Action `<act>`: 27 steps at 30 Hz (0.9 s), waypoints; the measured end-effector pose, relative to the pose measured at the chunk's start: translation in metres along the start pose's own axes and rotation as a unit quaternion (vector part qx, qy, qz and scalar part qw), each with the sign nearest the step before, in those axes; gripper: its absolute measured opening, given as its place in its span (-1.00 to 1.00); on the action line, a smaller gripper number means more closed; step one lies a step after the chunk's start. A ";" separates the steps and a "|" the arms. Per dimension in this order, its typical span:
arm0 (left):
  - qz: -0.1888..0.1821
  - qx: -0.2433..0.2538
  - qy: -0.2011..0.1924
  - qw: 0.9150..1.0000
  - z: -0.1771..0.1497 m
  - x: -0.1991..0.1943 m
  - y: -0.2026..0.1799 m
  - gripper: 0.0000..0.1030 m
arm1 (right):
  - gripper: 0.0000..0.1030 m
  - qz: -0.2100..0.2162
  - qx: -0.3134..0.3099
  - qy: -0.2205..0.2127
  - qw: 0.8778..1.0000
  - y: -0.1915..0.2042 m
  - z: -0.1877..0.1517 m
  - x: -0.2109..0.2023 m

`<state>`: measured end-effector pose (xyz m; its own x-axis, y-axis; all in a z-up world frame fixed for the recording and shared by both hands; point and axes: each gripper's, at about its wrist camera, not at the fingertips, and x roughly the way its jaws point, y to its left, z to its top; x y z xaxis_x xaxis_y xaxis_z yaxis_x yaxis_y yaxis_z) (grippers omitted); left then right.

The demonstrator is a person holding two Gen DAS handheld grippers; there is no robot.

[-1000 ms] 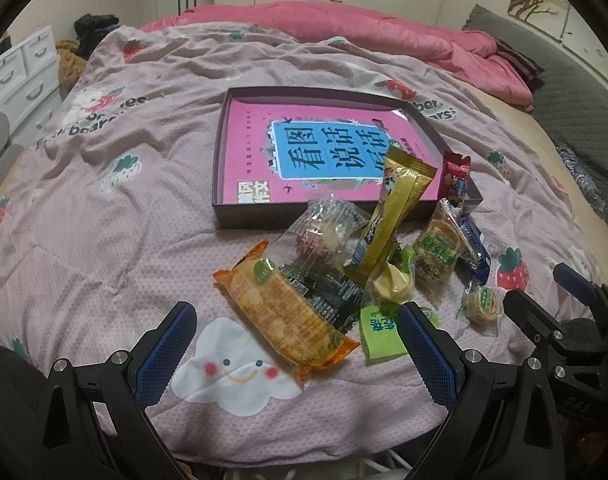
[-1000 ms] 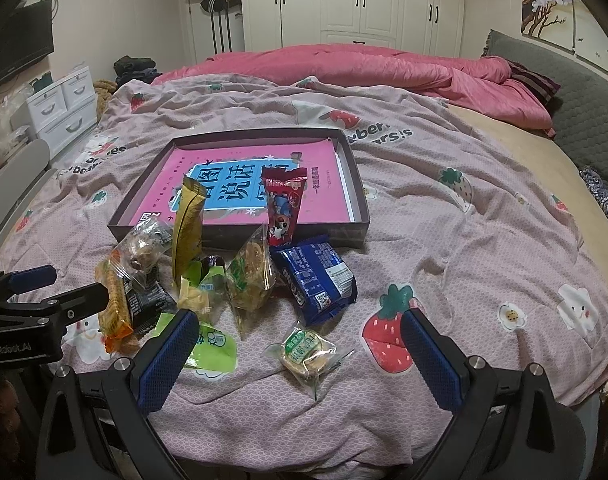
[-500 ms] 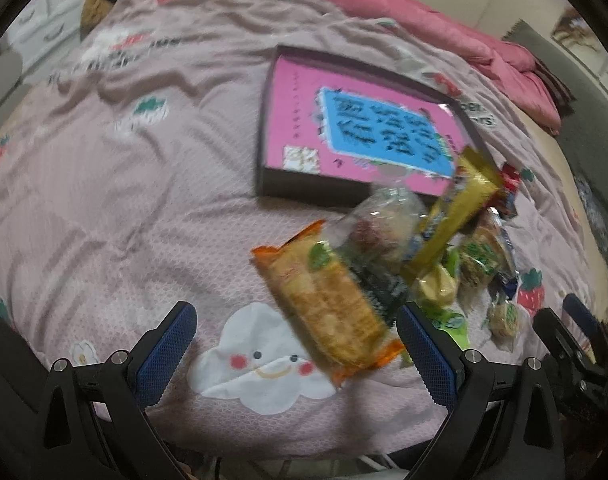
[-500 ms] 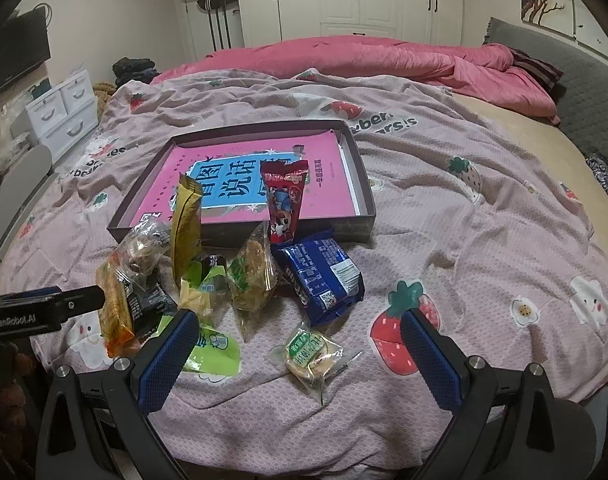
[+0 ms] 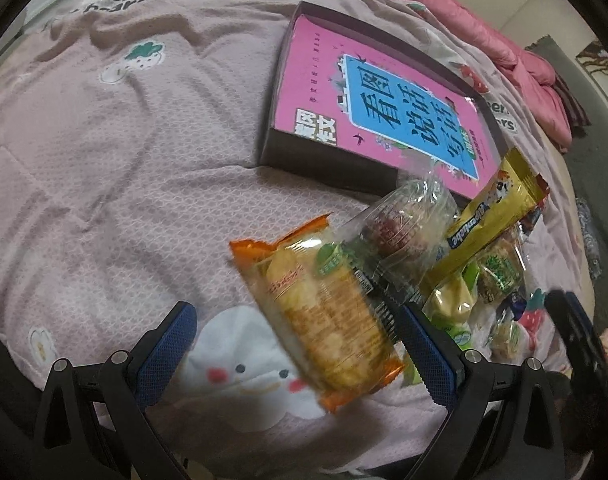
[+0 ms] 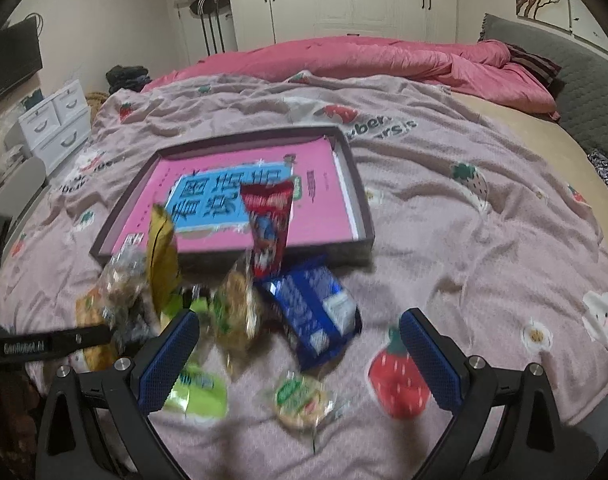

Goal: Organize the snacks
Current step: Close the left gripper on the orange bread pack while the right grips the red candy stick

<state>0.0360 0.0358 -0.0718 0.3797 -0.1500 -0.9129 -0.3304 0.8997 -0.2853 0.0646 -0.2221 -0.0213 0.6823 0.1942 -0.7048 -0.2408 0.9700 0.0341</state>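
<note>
**Operator:** Since I read the pile from the left, the first thing I meet is the orange cracker pack [image 5: 324, 320], lying on the bed [image 5: 103, 180] between the spread fingers of my left hand-held gripper [image 5: 299, 344], which holds nothing.

**Spotter:** How would it handle?

**Operator:** Light, I'd judge, with crinkly, slick film and brittle crackers inside. I'd take it across the narrow middle, gently, not by the crimped ends.

**Spotter:** And further right?

**Operator:** A clear-wrapped cake [image 5: 400, 228] overlaps it, then the gold stick pack [image 5: 492, 220] leaning on the box [image 6: 360, 196] rim. In the right view come the red sachet [image 6: 267, 228], the blue packet [image 6: 316, 316] and a small round biscuit [image 6: 299, 400] near my right hand-held gripper [image 6: 299, 356], also wide open and empty.

**Spotter:** The box?

**Operator:** Just behind the pile, with only a pink book [image 6: 239, 196] lying flat inside.
</note>
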 end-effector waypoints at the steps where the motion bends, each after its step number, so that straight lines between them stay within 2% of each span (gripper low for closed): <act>1: 0.000 -0.002 0.000 1.000 0.002 0.001 -0.001 0.94 | 0.96 0.009 0.011 -0.002 1.000 -0.002 0.004 0.004; 5: 0.001 -0.006 -0.007 1.000 0.004 0.002 0.000 0.85 | 0.73 0.026 0.022 -0.008 0.999 -0.006 0.018 0.019; 10: 0.006 -0.008 -0.010 1.000 0.006 0.003 0.002 0.75 | 0.59 0.030 0.002 -0.013 0.999 0.002 0.031 0.033; 14: 0.011 -0.004 -0.014 1.000 0.007 0.004 0.001 0.61 | 0.29 0.038 -0.024 -0.009 0.999 0.011 0.037 0.047; 19: 0.016 -0.004 -0.015 1.000 0.009 0.004 0.000 0.45 | -0.23 0.055 -0.057 -0.014 0.997 0.022 0.038 0.052; 21: 0.018 -0.003 -0.014 1.000 0.008 0.004 0.002 0.33 | -0.46 0.056 -0.068 -0.018 0.996 0.024 0.037 0.050; 23: 0.014 0.000 -0.016 1.000 0.008 0.003 0.002 0.13 | -0.50 0.071 -0.068 -0.018 0.995 0.024 0.036 0.047; 27: 0.012 0.007 -0.015 1.000 0.007 0.001 0.003 0.02 | -0.56 0.086 -0.070 -0.036 0.993 0.024 0.037 0.036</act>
<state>0.0416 0.0408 -0.0715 0.3970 -0.1163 -0.9104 -0.3269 0.9090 -0.2587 0.1089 -0.1868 -0.0192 0.6695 0.3698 -0.6442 -0.4477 0.8929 0.0473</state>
